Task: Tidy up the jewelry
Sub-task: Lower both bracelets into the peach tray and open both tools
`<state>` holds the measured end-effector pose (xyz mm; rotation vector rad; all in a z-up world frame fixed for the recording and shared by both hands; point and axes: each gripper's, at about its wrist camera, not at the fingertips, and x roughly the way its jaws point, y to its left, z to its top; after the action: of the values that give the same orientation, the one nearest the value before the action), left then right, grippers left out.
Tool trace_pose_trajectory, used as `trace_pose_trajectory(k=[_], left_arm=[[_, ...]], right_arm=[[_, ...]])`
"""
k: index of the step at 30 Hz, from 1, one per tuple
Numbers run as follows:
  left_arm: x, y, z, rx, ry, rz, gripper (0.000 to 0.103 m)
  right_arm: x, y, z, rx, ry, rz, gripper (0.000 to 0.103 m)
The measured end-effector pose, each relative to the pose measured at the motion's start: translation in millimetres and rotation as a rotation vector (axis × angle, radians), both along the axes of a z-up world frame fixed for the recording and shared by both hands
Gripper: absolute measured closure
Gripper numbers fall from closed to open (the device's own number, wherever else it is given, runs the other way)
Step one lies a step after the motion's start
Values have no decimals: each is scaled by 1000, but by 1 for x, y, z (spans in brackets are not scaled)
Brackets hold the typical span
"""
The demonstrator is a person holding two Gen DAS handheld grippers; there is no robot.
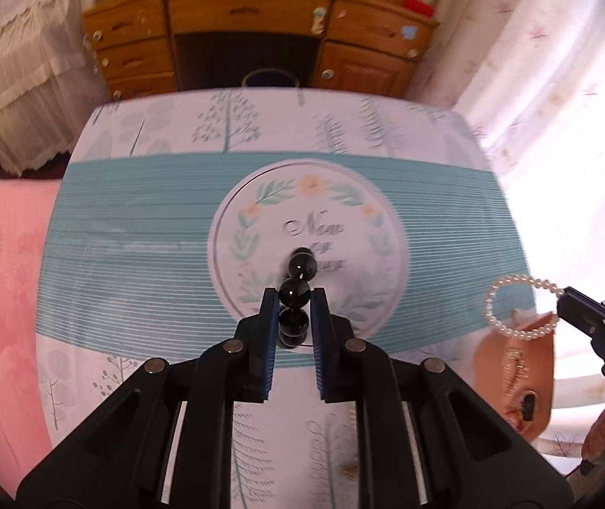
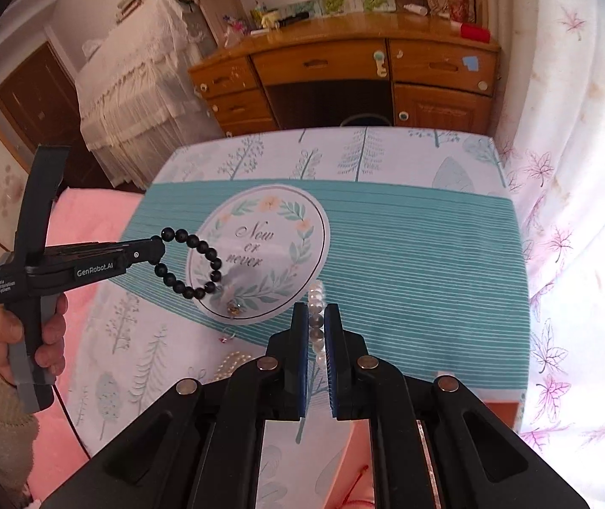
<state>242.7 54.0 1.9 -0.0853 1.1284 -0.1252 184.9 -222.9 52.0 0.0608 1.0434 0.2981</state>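
Hanging from the left gripper [image 1: 295, 301], a black bead bracelet [image 2: 194, 263] has its jaws clamped on one bead, and the rest of the loop dangles clear above the table [image 2: 421, 254]. The right gripper [image 2: 316, 318] is likewise pinched on a white pearl bracelet [image 1: 514, 309], whose ring of small pearls hangs free off its tip. Both bracelets are lifted off the cloth, the black one over the round floral emblem [image 2: 260, 250] printed with "Now or never", the pearl one nearer the teal striped band's right part. On the cloth below lie a small charm [image 2: 233, 308] at the emblem's lower edge and a strand of pearls [image 2: 228, 367] near the front. A brown pouch [image 1: 514, 377] sits at the table's right front corner. A hand [image 2: 26, 339] in a cream sleeve grips the left tool's handle. Behind stands a wooden desk [image 2: 344, 80].
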Motion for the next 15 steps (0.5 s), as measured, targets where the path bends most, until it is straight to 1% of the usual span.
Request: trace_pose_trajectory(k=[3,8,11,15], left_arm=[[-20,-25,35,-30,-57,-56,91],[-49,-67,76,-76,-122,-158,91],[-70,-102,94,-118,-144,-244,91],[-95,-151,101,-137,-149,-351,91]], right_arm=[[-22,-16,23,27,-36,-12,96],[-66,-48,49,26,-74,-34,96],[-93,-71,53,28,-72,-62,96],[-127,-105,45,32,-49,-120,96]])
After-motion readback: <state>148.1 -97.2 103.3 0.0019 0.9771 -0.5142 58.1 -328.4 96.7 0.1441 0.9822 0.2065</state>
